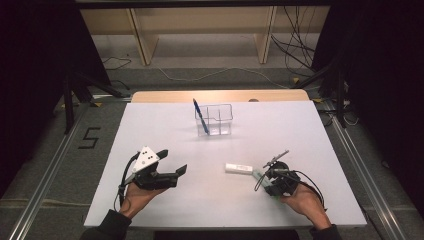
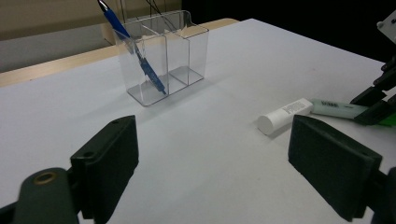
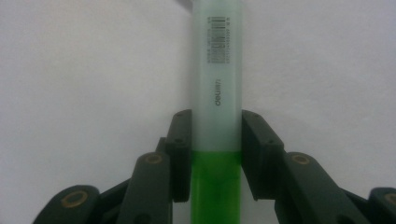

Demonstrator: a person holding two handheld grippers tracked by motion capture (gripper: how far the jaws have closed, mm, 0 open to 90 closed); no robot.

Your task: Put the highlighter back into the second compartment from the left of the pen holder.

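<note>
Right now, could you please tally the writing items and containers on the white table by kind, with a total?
Blue pens: 1, the blue ballpoint pen leaning in the organizer.
Highlighters: 1, the green highlighter with a frosted cap, clamped in the right tool.
White capped sticks: 1, the white cylindrical stick, lying flat.
Containers: 1, the clear plastic divided organizer.
Total: 4

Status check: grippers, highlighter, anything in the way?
Right gripper shut on green highlighter, flat on table. Left gripper open, empty. White tube lies alongside.

Black hand-held gripper (image 1: 171,161) with grey three-cornered plate, trailing cable, dark sleeves.
</note>
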